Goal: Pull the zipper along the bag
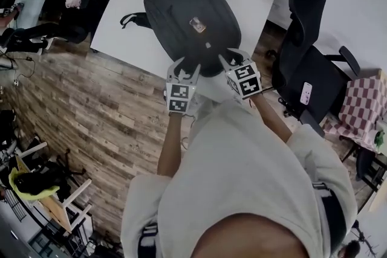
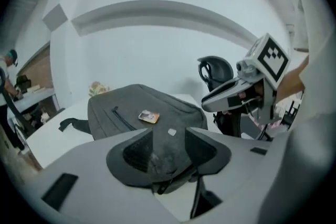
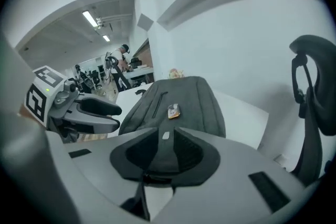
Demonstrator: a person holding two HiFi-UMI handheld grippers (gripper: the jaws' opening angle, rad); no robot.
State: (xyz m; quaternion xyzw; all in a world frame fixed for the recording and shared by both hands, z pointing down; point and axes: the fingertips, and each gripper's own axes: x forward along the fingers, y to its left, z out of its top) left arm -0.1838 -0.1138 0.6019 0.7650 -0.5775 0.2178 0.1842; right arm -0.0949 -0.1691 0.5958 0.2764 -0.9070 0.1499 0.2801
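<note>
Arms stretched forward, a person holds the left hand-held gripper point(image 1: 187, 66) and right hand-held gripper point(image 1: 231, 57) side by side above the near end of a dark bag point(image 1: 190, 15), which lies flat on a white tabletop point(image 1: 121, 21). Both grippers tilt downward, jaws partly open and empty.

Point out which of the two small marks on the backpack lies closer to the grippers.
The plain pale patch, not the orange card: it lies toward the end of the backpack by the left gripper and right gripper.
</note>
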